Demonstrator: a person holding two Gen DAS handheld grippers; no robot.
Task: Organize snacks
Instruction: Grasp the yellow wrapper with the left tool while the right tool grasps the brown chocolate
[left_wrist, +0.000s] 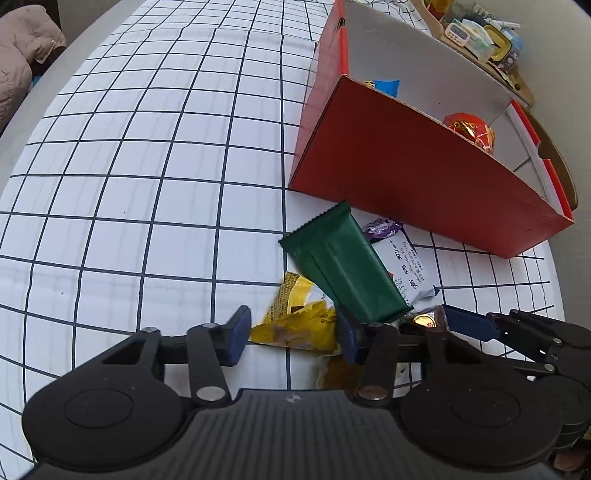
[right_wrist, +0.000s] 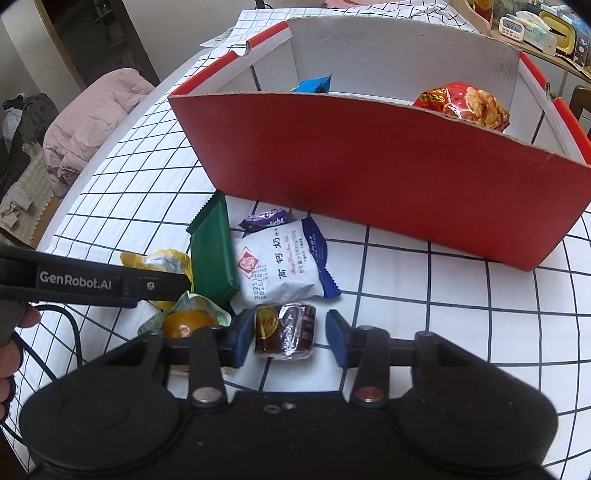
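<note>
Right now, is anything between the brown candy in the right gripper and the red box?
Yes. The white packet lies between the brown candy and the red box, whose high front wall also must be cleared.

1. Your left gripper (left_wrist: 291, 338) tilts steeply down, its blue pads partly closed around a yellow wrapper (left_wrist: 295, 325) and touching its edges.
2. Your right gripper (right_wrist: 284, 338) also angles down, jaws straddling a brown candy (right_wrist: 284, 332); the left pad touches it, the right stands just clear.
3. Your fingers (right_wrist: 11, 332) show at the right view's left edge.
</note>
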